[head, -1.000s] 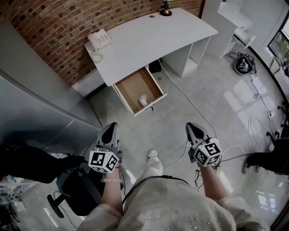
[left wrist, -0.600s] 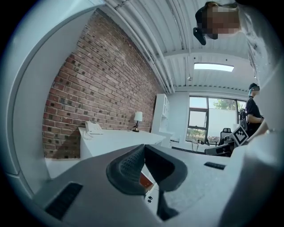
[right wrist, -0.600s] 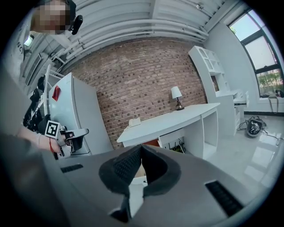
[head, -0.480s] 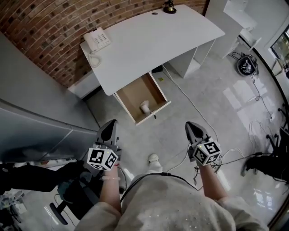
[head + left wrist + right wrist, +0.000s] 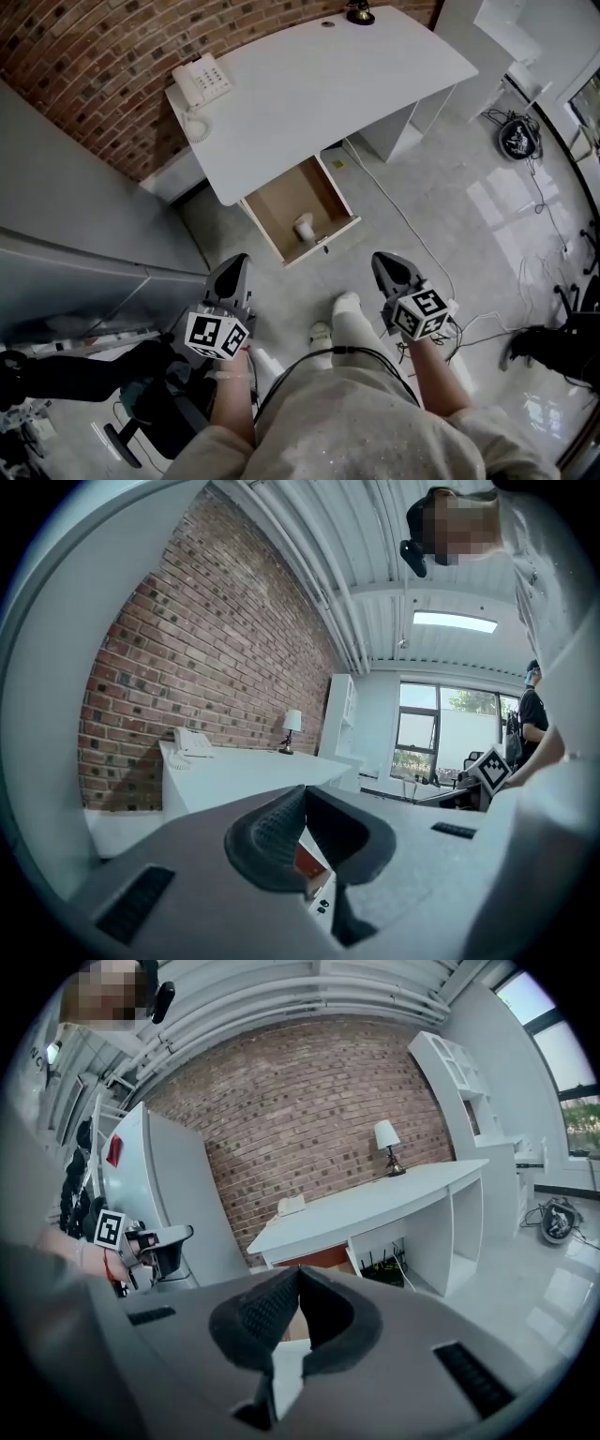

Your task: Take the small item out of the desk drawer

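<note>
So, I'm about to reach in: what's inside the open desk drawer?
One small pale item stands in the drawer, near its front end, on the bare brown floor. The drawer's rear runs under the desk top, so that part is hidden.

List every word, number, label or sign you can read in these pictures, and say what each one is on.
No text here is readable.
Keypad of the telephone: too small to read.
The red label on the grey cabinet: too small to read.
Cubes on the left hand-held gripper and the right hand-held gripper: square black-and-white patterns only, no letters.
</note>
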